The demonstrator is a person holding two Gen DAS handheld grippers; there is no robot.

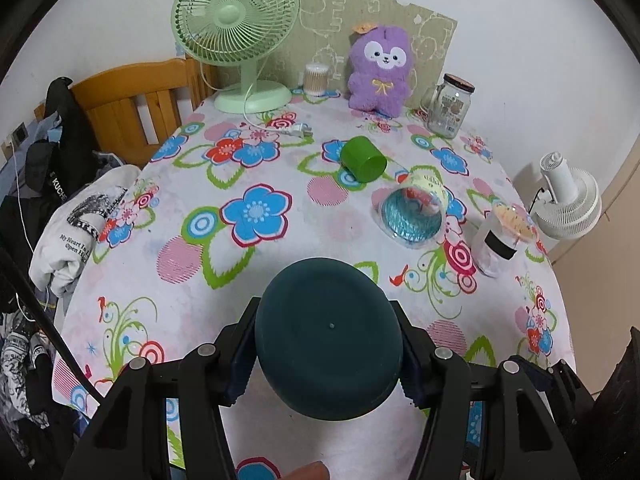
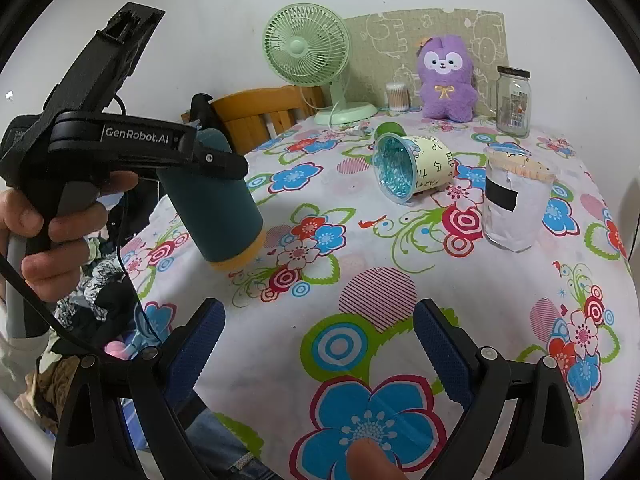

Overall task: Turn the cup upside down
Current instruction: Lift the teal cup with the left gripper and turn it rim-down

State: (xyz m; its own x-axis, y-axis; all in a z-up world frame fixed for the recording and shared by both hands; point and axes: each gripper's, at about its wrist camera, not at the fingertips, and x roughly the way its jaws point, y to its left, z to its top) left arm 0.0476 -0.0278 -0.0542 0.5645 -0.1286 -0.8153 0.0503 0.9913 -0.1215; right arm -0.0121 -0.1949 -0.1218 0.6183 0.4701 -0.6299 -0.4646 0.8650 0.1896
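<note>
My left gripper [image 1: 327, 334] is shut on a dark teal cup [image 1: 328, 338], whose flat base faces the camera. In the right wrist view the same cup [image 2: 218, 212] is tilted mouth-down, its yellow rim just above the floral tablecloth [image 2: 360, 292], held in the left gripper [image 2: 218, 160]. My right gripper [image 2: 320, 344] is open and empty, low over the table's front.
A green cup [image 1: 363, 159] and a paper cup [image 1: 414, 210] with blue filling lie on their sides. A paper-wrapped clear cup [image 1: 500, 240] stands right. A green fan [image 1: 236, 32], purple plush [image 1: 380, 68] and glass jar [image 1: 450, 106] stand at the back.
</note>
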